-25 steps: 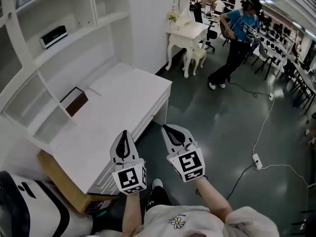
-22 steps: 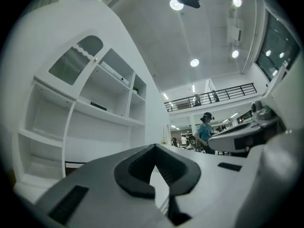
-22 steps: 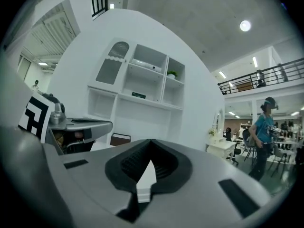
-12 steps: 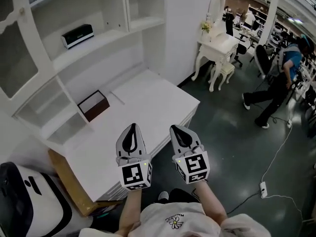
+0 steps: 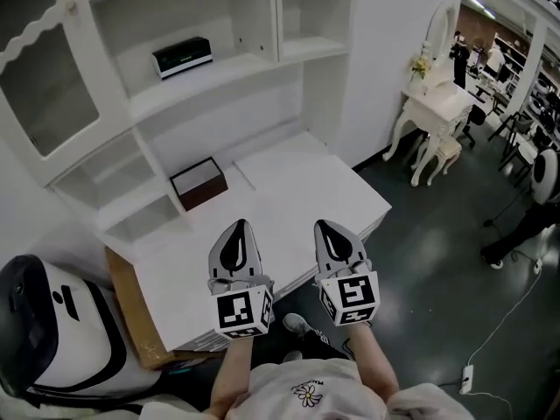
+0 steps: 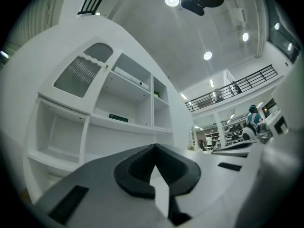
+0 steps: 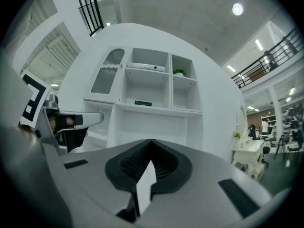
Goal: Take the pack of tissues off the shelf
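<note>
We hold both grippers low in the middle of the head view, side by side, their tips showing against the near part of the white desk point(image 5: 289, 178). The left gripper point(image 5: 236, 231) is clenched: in the left gripper view its jaws meet at the tip with nothing between them. The right gripper point(image 5: 337, 232) is clenched as well, and the right gripper view shows it equally empty. In that view the left gripper appears at the left edge of the frame.

The pack of tissues point(image 5: 182, 57) lies flat on the wide middle shelf point(image 5: 236, 75) of the white cabinet, in the upper left of the head view. It is well apart from both grippers and nothing touches it. In the right gripper view it is a small dark strip just above the centre, and in the left gripper view it sits left of centre on the same shelf.

A brown box point(image 5: 199, 183) stands at the back of the desk, left of centre, beside the open lower compartments. An arched cabinet door point(image 5: 48, 90) fills the far upper left. In the right gripper view we make out a small green plant point(image 7: 179, 72) in the cabinet's upper right compartment.

A sheet of cardboard point(image 5: 131, 309) leans by the desk at the lower left, next to a black-and-white machine point(image 5: 52, 331). A white dressing table point(image 5: 437, 103) stands on the dark floor point(image 5: 437, 252) at the upper right, and a power strip point(image 5: 466, 376) lies at the lower right
</note>
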A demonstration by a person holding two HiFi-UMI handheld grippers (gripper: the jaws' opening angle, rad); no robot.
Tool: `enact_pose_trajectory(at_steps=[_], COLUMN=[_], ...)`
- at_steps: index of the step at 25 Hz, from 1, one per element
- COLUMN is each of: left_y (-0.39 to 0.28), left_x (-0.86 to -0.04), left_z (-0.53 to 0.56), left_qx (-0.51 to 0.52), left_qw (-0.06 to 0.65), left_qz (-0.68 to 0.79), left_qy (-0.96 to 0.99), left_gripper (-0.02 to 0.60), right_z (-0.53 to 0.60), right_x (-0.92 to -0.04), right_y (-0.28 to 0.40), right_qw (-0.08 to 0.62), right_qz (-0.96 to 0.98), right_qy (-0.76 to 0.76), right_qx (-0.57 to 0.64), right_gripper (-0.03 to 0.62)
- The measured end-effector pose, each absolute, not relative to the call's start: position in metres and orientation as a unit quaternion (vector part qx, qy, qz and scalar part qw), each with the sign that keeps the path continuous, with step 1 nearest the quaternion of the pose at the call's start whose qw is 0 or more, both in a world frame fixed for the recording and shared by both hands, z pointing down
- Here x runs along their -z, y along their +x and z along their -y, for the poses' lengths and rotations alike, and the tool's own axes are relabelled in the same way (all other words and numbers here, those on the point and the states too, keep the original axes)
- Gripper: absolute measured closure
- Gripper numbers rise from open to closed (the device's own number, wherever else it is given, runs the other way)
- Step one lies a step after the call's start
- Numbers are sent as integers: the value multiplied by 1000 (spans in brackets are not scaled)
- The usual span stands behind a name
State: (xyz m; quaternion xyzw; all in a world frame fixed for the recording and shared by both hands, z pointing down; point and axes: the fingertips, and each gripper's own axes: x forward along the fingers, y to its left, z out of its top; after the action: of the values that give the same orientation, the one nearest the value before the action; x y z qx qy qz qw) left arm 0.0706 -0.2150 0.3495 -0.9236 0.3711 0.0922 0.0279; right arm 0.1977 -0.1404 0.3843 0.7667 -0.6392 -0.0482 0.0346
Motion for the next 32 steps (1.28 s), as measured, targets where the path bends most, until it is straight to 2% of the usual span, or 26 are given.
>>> enact_pose_trajectory(at_steps=[14, 25, 28, 32], left_y=[75, 63, 61, 59], left_x=[-340, -321, -314, -309], left_z=[270, 302, 311, 324], left_qx=[-95, -97, -95, -90], left_qw=[40, 59, 69, 74], left_qz=[-438, -471, -483, -498], left_qy=[-893, -875, -868, -859], left_gripper=[584, 584, 584, 584], right_z=[210, 249, 263, 281], right_x=[-367, -338, -323, -316], right_y=[221, 231, 234, 238], right_qw=[26, -13, -18, -19], right_qz=[686, 716, 725, 737], right_qy=[723, 691, 681, 668], right_qx=[77, 96, 106, 104], right_gripper=[591, 591, 583, 513])
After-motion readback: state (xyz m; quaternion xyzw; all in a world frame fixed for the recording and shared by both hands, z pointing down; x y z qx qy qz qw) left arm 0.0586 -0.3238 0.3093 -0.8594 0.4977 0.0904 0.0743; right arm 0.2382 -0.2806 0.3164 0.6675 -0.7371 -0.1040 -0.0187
